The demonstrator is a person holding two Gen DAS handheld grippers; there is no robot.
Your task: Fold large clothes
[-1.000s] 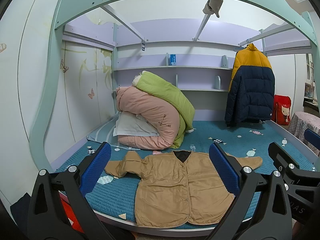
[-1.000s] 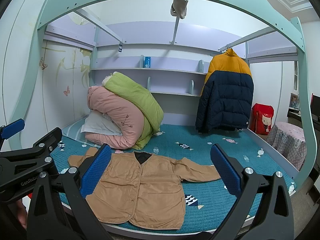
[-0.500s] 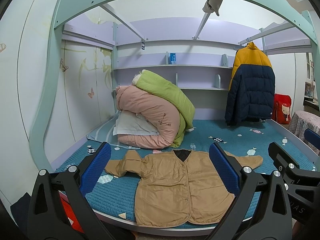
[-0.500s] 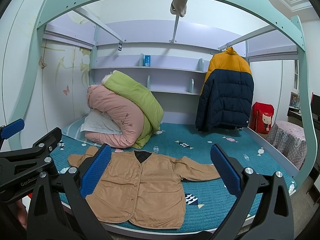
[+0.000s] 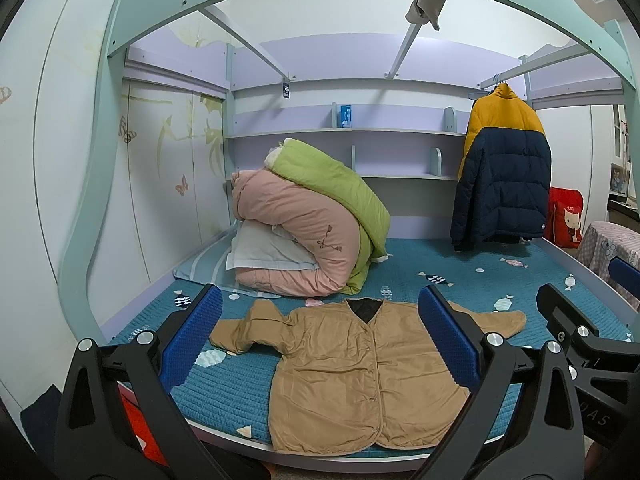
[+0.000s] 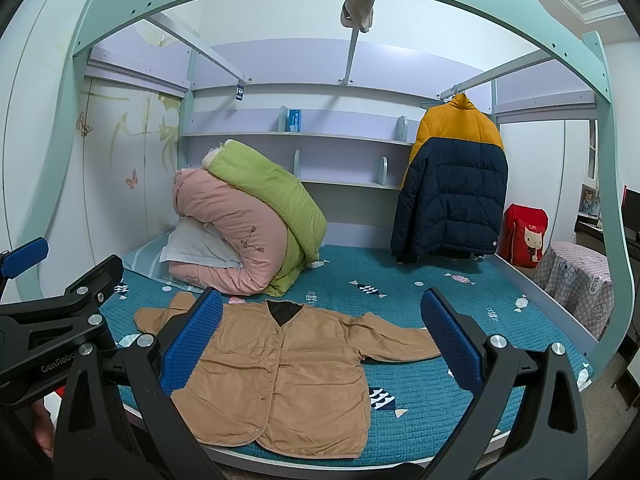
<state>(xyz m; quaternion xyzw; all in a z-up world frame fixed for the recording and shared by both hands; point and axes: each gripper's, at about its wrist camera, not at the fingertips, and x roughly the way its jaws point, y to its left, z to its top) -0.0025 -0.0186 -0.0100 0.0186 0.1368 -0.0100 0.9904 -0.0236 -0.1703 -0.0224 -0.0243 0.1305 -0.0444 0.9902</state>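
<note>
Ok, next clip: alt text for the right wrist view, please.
A tan jacket lies flat, buttoned and unfolded, on a teal bed cover, framed by the open blue-padded right tongs, which hold nothing. Behind it sit rolled pink and green quilts; a yellow and navy puffer jacket hangs at right, and the left tongs show at the left edge.

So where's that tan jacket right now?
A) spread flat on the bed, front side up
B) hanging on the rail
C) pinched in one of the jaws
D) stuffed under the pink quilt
A: the tan jacket lies spread on the blue mattress, buttons up and sleeves out; both sets of jaws stand open and clear of it, left gripper and right gripper.
</note>
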